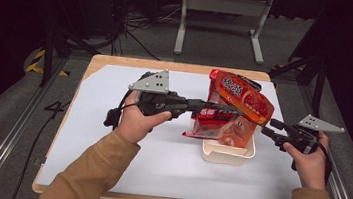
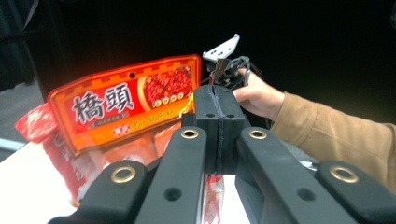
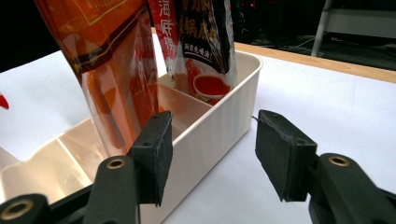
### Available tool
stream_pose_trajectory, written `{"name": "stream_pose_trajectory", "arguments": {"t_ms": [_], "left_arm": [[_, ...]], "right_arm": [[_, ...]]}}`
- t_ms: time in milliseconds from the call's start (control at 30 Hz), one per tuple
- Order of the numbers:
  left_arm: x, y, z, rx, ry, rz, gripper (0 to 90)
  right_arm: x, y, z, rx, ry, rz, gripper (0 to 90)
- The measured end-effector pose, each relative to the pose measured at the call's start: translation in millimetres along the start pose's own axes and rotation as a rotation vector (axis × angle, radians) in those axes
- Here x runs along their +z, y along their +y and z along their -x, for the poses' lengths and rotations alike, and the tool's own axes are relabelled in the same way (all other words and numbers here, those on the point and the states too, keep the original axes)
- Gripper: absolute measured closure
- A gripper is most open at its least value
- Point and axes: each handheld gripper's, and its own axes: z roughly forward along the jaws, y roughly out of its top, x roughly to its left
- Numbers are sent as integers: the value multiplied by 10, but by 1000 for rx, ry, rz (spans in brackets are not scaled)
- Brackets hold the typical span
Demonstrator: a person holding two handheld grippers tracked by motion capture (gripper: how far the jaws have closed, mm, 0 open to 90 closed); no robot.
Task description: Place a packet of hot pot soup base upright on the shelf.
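White sheeting covers our wooden table (image 1: 118, 62), with dark floor and a grey metal stand (image 1: 222, 19) beyond. On the sheet, right of centre, sits our cream plastic bin (image 1: 227, 154). An orange-red sauce pouch (image 1: 228, 115) stands up out of it, lower end inside the bin, top leaning toward our right. Our left gripper (image 1: 214, 107) reaches in from the left, jaws pressed together on the pouch's edge. Our right gripper (image 1: 267, 129) waits just beside the bin's right wall, jaws apart with that rim between them, touching nothing.
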Motion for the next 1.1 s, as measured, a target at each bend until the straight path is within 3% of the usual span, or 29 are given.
{"name": "stream_pose_trajectory", "arguments": {"t_ms": [267, 433, 733, 933, 1100], "left_arm": [[130, 44, 22, 15, -8, 31, 900], [232, 24, 12, 23, -2, 16, 900], [403, -48, -4, 4, -25, 40, 900], [528, -126, 27, 5, -44, 9, 900], [603, -176, 37, -6, -59, 17, 900]], "right_arm": [[-7, -2, 3, 5, -1, 10, 469], [-15, 0, 6, 5, -3, 20, 478], [-28, 4, 8, 6, -6, 39, 486], [-32, 4, 6, 11, -1, 42, 482], [-29, 4, 2, 10, 1, 43, 483]]}}
